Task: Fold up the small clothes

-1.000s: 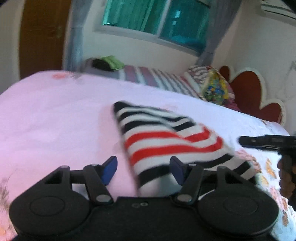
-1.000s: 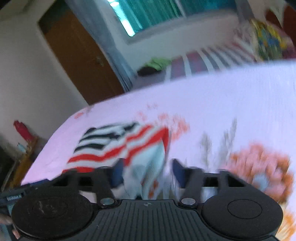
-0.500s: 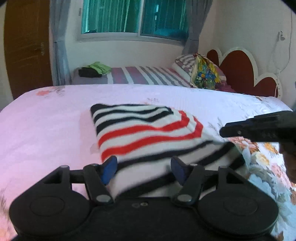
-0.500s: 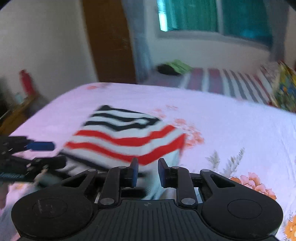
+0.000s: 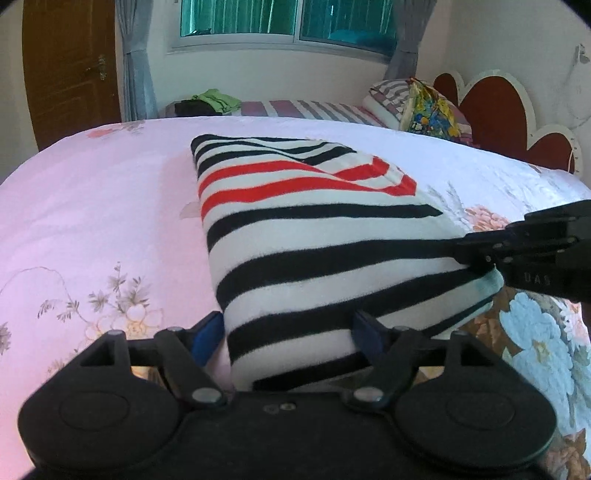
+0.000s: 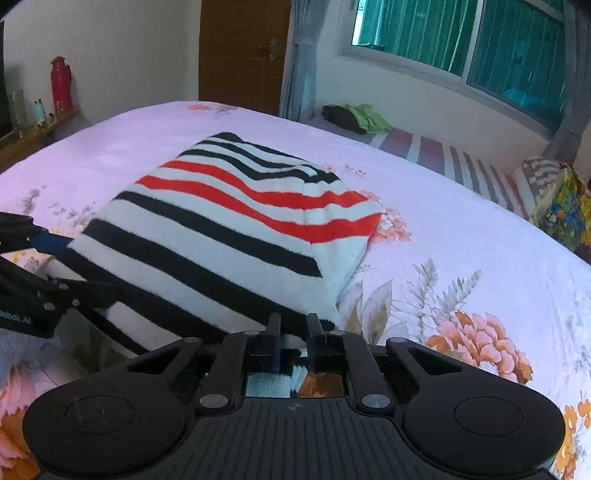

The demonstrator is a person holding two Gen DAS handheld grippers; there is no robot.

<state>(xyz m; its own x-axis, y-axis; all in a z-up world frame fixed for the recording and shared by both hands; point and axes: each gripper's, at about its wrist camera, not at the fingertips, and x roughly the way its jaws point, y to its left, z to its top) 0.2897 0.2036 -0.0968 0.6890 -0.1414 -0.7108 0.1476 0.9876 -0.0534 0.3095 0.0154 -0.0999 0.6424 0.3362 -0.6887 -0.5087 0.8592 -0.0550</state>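
Observation:
A small knit garment (image 5: 306, 229) with black, white and red stripes lies folded on the pink floral bed (image 5: 92, 206); it also shows in the right wrist view (image 6: 236, 229). My left gripper (image 5: 288, 332) is open, its blue pads either side of the garment's near corner. My right gripper (image 6: 291, 325) is shut on the garment's near edge. The right gripper shows at the right in the left wrist view (image 5: 517, 254), on the garment's right corner. The left gripper shows at the left in the right wrist view (image 6: 40, 273).
A second bed with a striped sheet (image 5: 306, 109) holds folded green and black clothes (image 5: 210, 101) and pillows (image 5: 424, 105). A wooden door (image 5: 70, 66) and a window (image 5: 288, 18) are behind. A red flask (image 6: 61, 85) stands on a shelf at left.
Both grippers have moved in to the garment's near edge. The right gripper has closed on that edge. The left gripper stays open at the near corner.

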